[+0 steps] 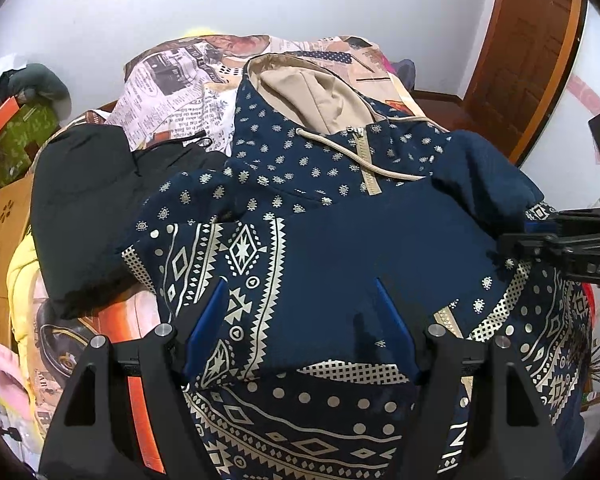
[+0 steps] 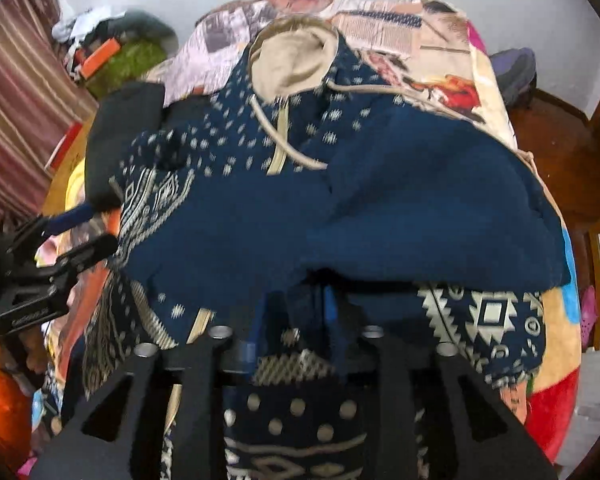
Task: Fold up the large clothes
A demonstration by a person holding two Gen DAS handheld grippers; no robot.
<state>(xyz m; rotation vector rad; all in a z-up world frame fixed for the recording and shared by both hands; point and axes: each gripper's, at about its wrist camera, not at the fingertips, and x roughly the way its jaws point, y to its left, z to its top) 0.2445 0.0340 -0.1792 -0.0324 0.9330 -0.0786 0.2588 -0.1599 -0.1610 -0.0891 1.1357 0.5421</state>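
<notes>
Navy patterned zip hoodie with beige hood lining spread on collage-print blanket, directly ahead of both grippers. Left gripper gapes wide above fabric. Right gripper pinches navy fold. Black garment left of left gripper.

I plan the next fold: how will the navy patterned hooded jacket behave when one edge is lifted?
The navy patterned hooded jacket probably droops, since it already lies in soft folds. Its beige drawstring may dangle. It looks thick, so probably rather heavy.
</notes>
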